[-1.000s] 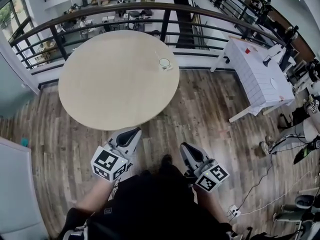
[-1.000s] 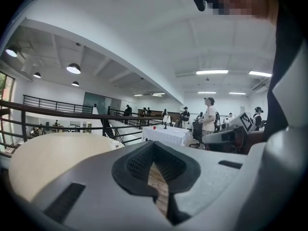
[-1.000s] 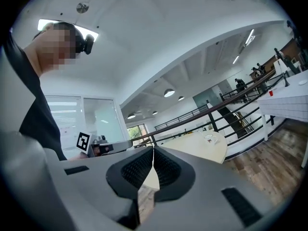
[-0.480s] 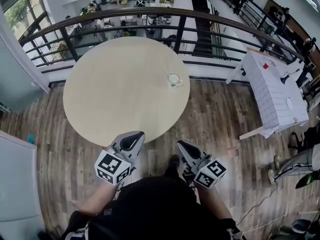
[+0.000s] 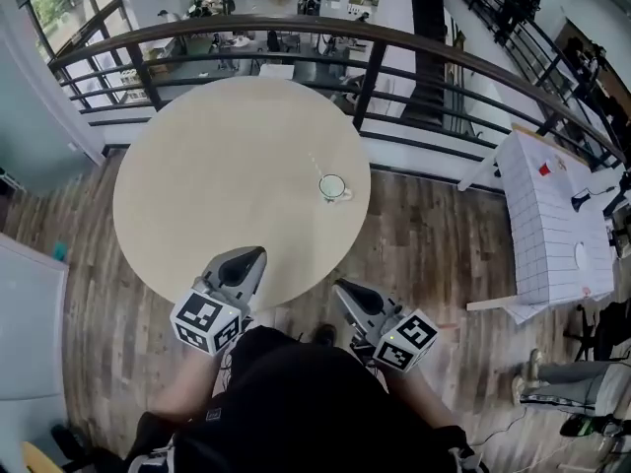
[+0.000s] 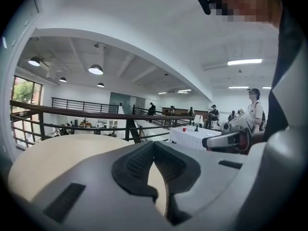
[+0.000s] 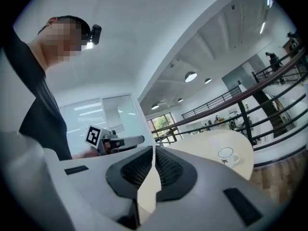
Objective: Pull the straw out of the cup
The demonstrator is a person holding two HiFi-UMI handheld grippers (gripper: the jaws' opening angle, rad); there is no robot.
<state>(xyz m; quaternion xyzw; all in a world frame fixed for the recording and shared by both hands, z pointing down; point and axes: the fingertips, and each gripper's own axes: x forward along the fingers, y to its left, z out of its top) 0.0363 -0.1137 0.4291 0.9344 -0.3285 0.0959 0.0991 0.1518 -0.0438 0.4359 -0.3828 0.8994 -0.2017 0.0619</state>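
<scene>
A white cup (image 5: 333,187) stands on the right part of a round beige table (image 5: 217,185), with a thin pale straw (image 5: 316,166) slanting out of it toward the upper left. My left gripper (image 5: 258,252) reaches over the table's near edge, jaws shut and empty, well short of the cup. My right gripper (image 5: 338,286) hangs just off the table's edge, also shut with nothing in it. The right gripper view has the cup (image 7: 226,154) ahead to the right of the closed jaws (image 7: 154,148). In the left gripper view the shut jaws (image 6: 154,142) face the tabletop (image 6: 57,158).
A dark metal railing (image 5: 375,67) curves behind the table, with a drop to a lower floor beyond. A white tiled table (image 5: 557,225) with a small red cup (image 5: 543,169) stands at right. Wooden floor (image 5: 434,235) surrounds the round table. People stand far off.
Both grippers have moved forward toward the table. The left one now reaches over the table's near edge. The cup sits nearer and lower in the head view.
</scene>
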